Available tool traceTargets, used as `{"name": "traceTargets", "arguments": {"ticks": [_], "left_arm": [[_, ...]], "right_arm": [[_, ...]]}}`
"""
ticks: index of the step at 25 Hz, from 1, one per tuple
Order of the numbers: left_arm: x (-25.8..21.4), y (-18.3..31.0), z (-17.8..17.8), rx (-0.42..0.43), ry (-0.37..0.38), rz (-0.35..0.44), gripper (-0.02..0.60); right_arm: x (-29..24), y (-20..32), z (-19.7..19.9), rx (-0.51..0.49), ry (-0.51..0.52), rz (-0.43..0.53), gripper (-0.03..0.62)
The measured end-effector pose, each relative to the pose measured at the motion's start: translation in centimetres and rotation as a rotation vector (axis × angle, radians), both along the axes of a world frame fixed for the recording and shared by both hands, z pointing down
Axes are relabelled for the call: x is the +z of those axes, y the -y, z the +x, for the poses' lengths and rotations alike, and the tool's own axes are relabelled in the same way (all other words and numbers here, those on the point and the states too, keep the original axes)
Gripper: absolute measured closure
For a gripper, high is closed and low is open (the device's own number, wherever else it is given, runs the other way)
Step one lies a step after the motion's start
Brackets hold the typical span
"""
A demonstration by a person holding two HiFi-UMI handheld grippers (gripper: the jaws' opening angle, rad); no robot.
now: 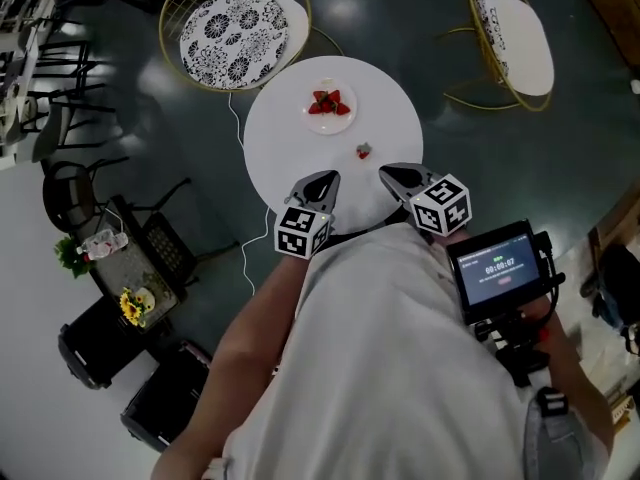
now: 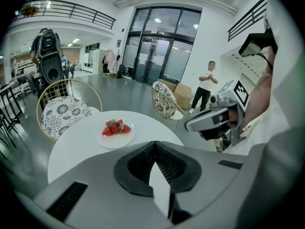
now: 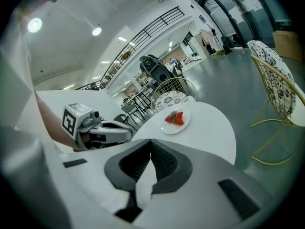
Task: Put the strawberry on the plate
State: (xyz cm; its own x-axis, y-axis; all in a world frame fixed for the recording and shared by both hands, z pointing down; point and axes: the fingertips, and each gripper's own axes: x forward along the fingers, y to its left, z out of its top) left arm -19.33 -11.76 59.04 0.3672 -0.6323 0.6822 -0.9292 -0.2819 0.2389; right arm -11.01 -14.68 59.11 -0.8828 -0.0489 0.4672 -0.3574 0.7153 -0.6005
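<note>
A white plate [image 1: 330, 116] at the far side of the round white table [image 1: 290, 143] holds a few red strawberries [image 1: 330, 101]. One more strawberry [image 1: 363, 151] lies alone on the table, nearer to me and right of centre. My left gripper [image 1: 325, 177] and right gripper [image 1: 389, 172] hover over the table's near edge, both shut and empty. The lone strawberry lies just beyond them, between their tips. The left gripper view shows the plate [image 2: 114, 136], the strawberries [image 2: 116, 128] and the right gripper [image 2: 214, 120]. In the right gripper view the plate [image 3: 175, 121] lies ahead and the left gripper [image 3: 102, 130] is at the left.
Two wire chairs with patterned cushions stand behind the table, one at the back left [image 1: 235, 28] and one at the back right [image 1: 515, 33]. A small side table with flowers [image 1: 130, 268] and dark stools are at the left. A screen device [image 1: 495, 268] is at my right side. A person [image 2: 206, 85] stands far off.
</note>
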Motion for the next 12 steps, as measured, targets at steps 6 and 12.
{"name": "traceTargets", "arguments": {"ticks": [6,12], "left_arm": [[2.4,-3.1,-1.7,0.116,0.011,-0.032,0.575],[3.2,-1.6,-1.1,0.116,-0.046,-0.09,0.575]], "right_arm": [[1.6,-3.3,-1.8,0.085,-0.019,-0.015,0.586],[1.6,-2.2,-0.4,0.151,-0.051,-0.031,0.586]]}}
